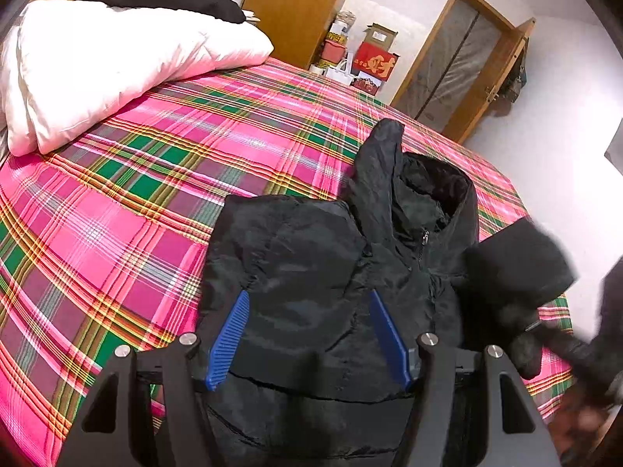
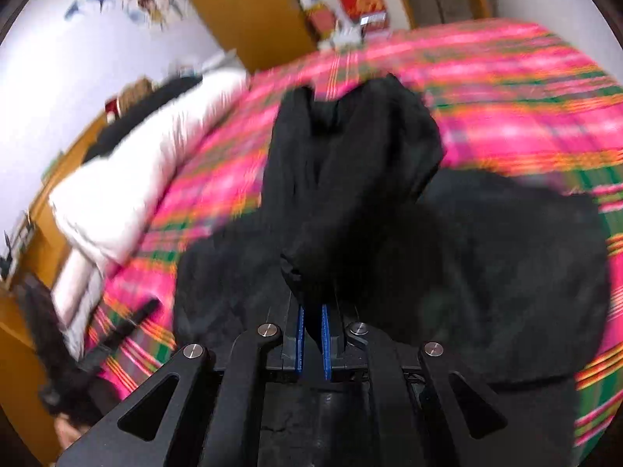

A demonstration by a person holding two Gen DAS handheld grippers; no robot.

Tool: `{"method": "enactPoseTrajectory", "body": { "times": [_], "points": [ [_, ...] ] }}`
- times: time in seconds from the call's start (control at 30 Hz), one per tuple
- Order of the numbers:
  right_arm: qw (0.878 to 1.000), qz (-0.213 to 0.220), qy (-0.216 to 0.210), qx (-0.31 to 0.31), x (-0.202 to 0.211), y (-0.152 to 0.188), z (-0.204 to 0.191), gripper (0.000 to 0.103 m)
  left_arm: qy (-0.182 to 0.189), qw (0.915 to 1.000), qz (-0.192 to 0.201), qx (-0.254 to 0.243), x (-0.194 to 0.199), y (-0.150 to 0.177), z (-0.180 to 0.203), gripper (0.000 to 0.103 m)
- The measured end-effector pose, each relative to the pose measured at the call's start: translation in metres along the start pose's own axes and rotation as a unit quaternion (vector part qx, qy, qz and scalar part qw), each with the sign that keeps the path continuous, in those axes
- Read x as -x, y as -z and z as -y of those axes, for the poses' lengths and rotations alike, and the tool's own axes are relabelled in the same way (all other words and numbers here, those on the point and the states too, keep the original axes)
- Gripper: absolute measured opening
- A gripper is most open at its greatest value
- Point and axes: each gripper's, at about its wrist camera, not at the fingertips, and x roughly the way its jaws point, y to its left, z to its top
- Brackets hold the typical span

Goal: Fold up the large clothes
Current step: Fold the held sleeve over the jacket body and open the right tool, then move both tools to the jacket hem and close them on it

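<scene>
A black hooded puffer jacket (image 1: 311, 257) lies on the pink plaid bed sheet (image 1: 117, 214), with its hood (image 1: 424, 194) towards the far side. One sleeve (image 1: 272, 233) is folded across the chest. My left gripper (image 1: 309, 295) hovers open over the jacket's body, and its blue pads (image 1: 229, 338) press on nothing. My right gripper (image 2: 313, 311) is shut on the jacket's other sleeve (image 2: 350, 163), which it holds lifted over the jacket in a blurred picture. In the left wrist view that sleeve's cuff (image 1: 518, 264) is a blur at the right.
A folded white duvet (image 1: 117, 58) with a dark garment on it fills the bed's far left. Behind the bed stand a wooden wardrobe (image 1: 296, 7), stacked boxes (image 1: 373, 58) and a door (image 1: 459, 58). The bed's edge runs close on the right.
</scene>
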Motion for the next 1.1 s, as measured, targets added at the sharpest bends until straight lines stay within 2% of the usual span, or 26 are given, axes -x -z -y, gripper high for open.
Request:
{"method": "enactPoseTrajectory", "body": {
  "times": [0.1,0.2,0.27,0.37,0.47,0.6,0.73,0.83,0.87,0.9,0.97,1.0,1.1],
  "points": [
    [1.000,-0.029,-0.002,-0.004,-0.027,0.009,-0.002,0.015,0.004,1.0000,0.001,0.005,0.000,-0.002,-0.002,0.065],
    [0.999,-0.029,-0.021,-0.004,-0.028,0.015,-0.006,0.033,0.015,0.9999,0.001,0.008,-0.001,-0.003,0.000,0.065],
    [0.999,-0.026,-0.041,0.003,-0.017,0.016,-0.009,0.052,0.020,0.9998,0.002,0.006,-0.002,-0.002,0.003,0.066],
    [0.998,-0.019,-0.066,0.016,0.000,0.016,-0.013,0.053,0.039,0.9992,0.002,0.009,-0.003,-0.002,0.008,0.066],
    [0.997,0.000,-0.066,0.033,0.024,0.018,-0.007,0.053,0.060,0.9981,-0.002,0.015,-0.005,-0.002,0.013,0.067],
    [0.999,0.033,-0.024,0.015,0.049,0.018,0.028,0.053,0.094,0.9949,-0.023,0.026,-0.020,0.000,0.020,0.069],
    [0.998,0.041,0.011,-0.043,0.063,0.023,0.085,0.053,0.108,0.9915,-0.060,0.038,-0.053,0.002,0.027,0.069],
    [0.996,0.050,0.033,-0.066,0.075,0.022,0.115,0.053,0.131,0.9857,-0.092,0.055,-0.079,0.009,0.033,0.068],
    [0.995,0.055,0.040,-0.069,0.079,0.021,0.121,0.053,0.136,0.9846,-0.098,0.051,-0.085,0.012,0.037,0.065],
    [0.994,0.063,0.049,-0.071,0.083,0.019,0.128,0.053,0.133,0.9853,-0.100,0.039,-0.088,0.016,0.042,0.044],
    [0.993,0.072,0.060,-0.070,0.085,0.014,0.135,0.053,0.122,0.9873,-0.101,0.013,-0.088,0.022,0.051,0.014],
    [0.992,0.078,0.068,-0.069,0.086,0.012,0.138,0.053,0.111,0.9894,-0.093,0.003,-0.084,0.024,0.054,0.010],
    [0.990,0.090,0.086,-0.064,0.082,0.007,0.144,0.052,0.082,0.9942,-0.066,-0.025,-0.065,0.026,0.056,0.007]
  ]
}}
